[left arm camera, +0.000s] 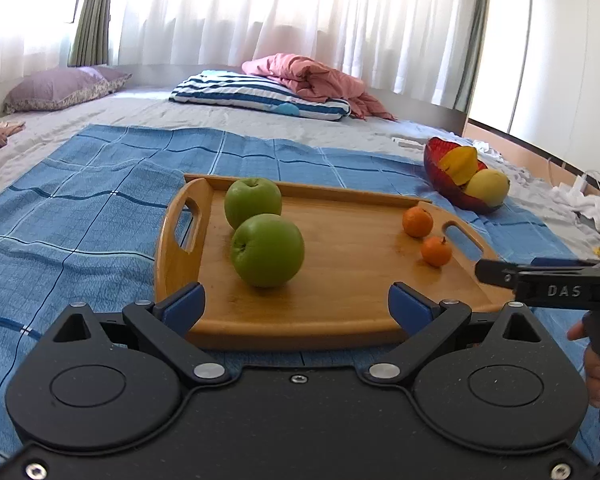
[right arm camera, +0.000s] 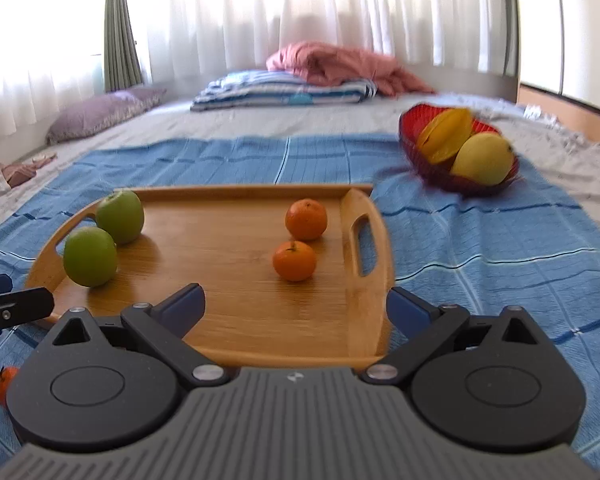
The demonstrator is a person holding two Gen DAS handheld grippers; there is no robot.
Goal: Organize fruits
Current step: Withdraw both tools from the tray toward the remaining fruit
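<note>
Tray (left arm camera: 340, 280), wooden with two cut-out handles, sits on a blue checked cloth (left arm camera: 100, 200) spread over a bed. Two green apples on the tray's left part, near apple (left arm camera: 267, 250) and far apple (left arm camera: 253, 202) touching or almost touching, far one at 11 o'clock from the near one. Two small oranges on the right part beside the handle slot, far orange (left arm camera: 417, 221) and near orange (left arm camera: 436, 251), close but apart. Third orange (right arm camera: 5, 384) lies off the tray on the cloth, at 8 o'clock in the right wrist view, half hidden behind the gripper body. Red bowl (left arm camera: 456, 188) on the cloth at 2 o'clock from the tray, well apart, holding a yellow round fruit (left arm camera: 488, 187) and an orange-yellow star fruit (left arm camera: 460, 164) leaning against it. Left gripper (left arm camera: 296, 304) spread wide, nothing between the blue pads, hovering over the tray's near edge facing the apples. Right gripper (right arm camera: 296, 306) also spread wide and holding nothing, over the tray's near right corner, oranges at 12 o'clock. Background: striped pillow (left arm camera: 260, 94), pink blanket (left arm camera: 316, 76) on it, purple pillow (left arm camera: 64, 86), white curtains (left arm camera: 300, 12).
</note>
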